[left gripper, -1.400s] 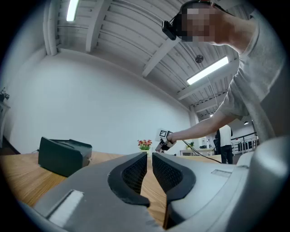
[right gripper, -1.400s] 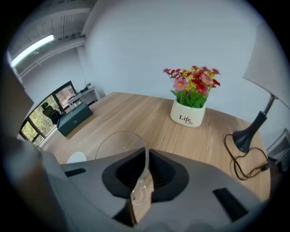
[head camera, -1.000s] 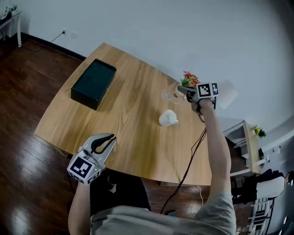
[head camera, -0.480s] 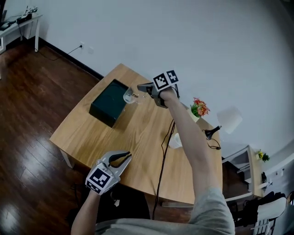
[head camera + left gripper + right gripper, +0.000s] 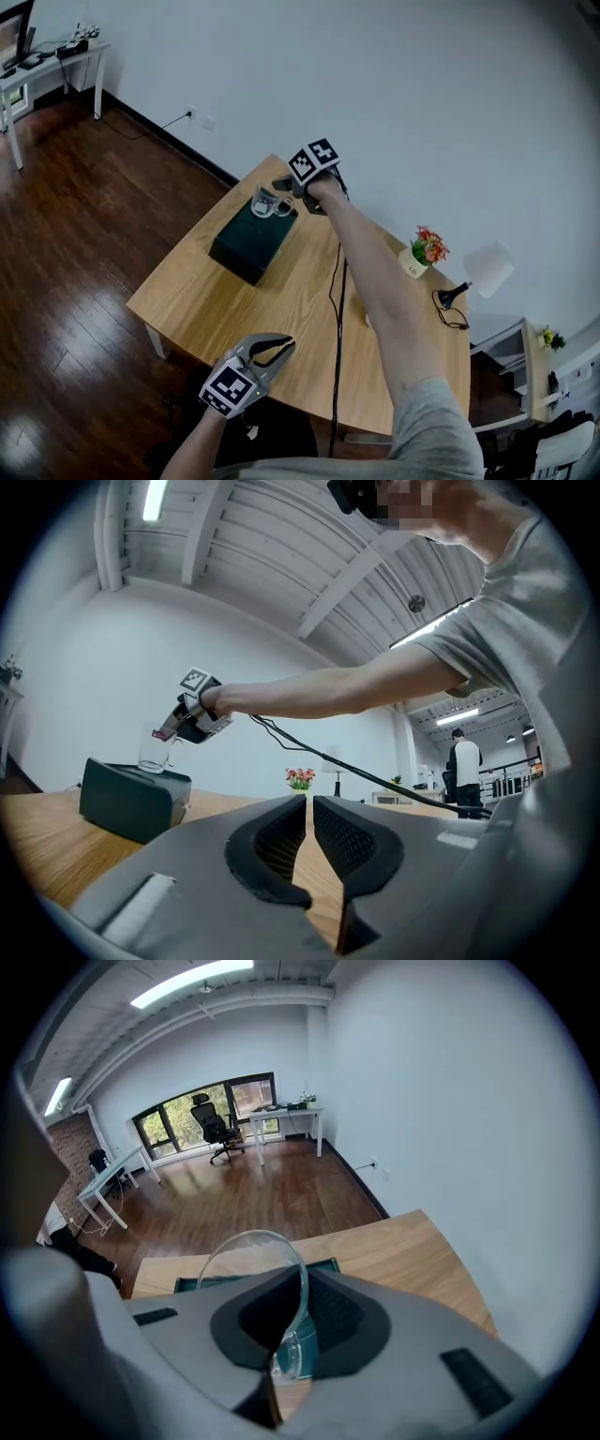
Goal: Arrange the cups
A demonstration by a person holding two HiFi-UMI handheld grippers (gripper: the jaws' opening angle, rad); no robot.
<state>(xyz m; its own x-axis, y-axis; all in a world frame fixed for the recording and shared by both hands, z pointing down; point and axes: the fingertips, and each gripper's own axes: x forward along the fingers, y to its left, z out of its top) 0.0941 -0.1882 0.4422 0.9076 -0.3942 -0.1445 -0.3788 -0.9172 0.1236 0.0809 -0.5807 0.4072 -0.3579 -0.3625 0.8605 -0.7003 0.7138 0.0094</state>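
Observation:
A clear glass cup (image 5: 267, 202) is pinched by its wall in my right gripper (image 5: 281, 190), which is shut on it. The cup hangs right at the top of a dark green box (image 5: 246, 242) at the far left of the wooden table (image 5: 197, 300). In the left gripper view the glass cup (image 5: 155, 752) looks to rest on the box (image 5: 131, 799), but contact is not certain. The right gripper view shows the cup's rim (image 5: 251, 1258) rising between the jaws of that gripper (image 5: 286, 1333). My left gripper (image 5: 274, 350) hovers at the table's near edge, shut and empty.
A small pot of flowers (image 5: 424, 251) and a white lamp (image 5: 483, 267) stand at the table's far right. A black cable (image 5: 335, 309) trails from my right hand across the table. A person (image 5: 461, 766) stands far off in the room.
My right gripper carried the glass cup from beside the flowers leftward across the table to the dark box and lowered it a little. The left gripper stayed put.

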